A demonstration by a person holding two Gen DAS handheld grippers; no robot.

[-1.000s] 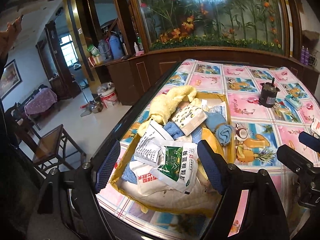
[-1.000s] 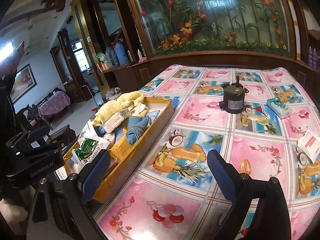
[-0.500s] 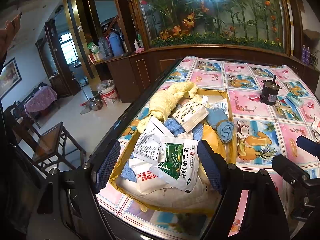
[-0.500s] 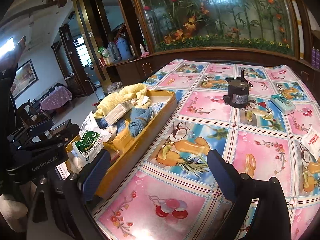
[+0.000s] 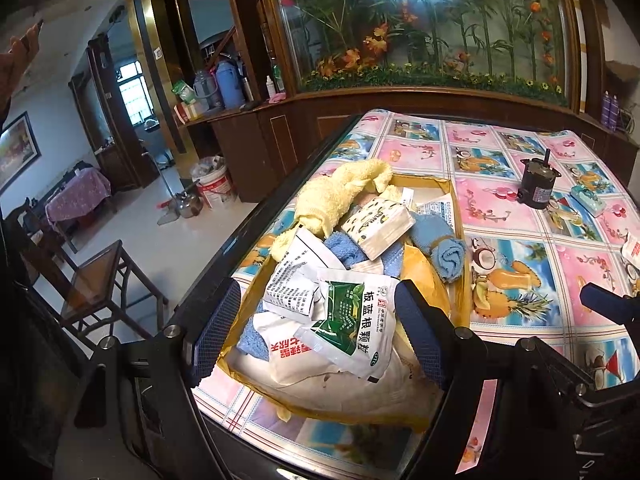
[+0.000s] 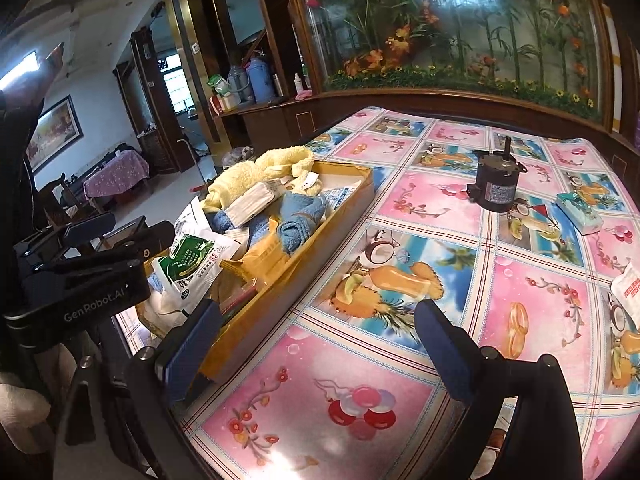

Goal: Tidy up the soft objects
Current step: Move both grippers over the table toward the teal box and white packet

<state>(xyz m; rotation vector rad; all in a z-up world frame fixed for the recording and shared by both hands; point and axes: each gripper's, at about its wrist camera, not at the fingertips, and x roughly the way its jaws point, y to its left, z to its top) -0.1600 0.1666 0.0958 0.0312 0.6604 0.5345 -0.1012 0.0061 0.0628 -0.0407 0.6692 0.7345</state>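
left gripper (image 5: 316, 330) jaws wide, empty, over heaped cardboard box (image 5: 456, 216) at tabletop (image 6: 400, 208) edge | right gripper (image 6: 316, 350) jaws wide, empty | risk: green sachet (image 5: 352, 330) sliding off pile, overhanging yellow towel (image 5: 336, 196) snagging | leftover: white packet (image 6: 628, 288), tissue pack (image 6: 578, 212) well apart

- The left wrist view looks forward and downward between its own fingers, close over the near end of the cardboard box (image 5: 448, 200) on the table's left edge.
- The right wrist view sits further right, facing the patterned tablecloth (image 6: 420, 216).
- Both share the box, the black motor (image 6: 496, 188) and the flower mural.
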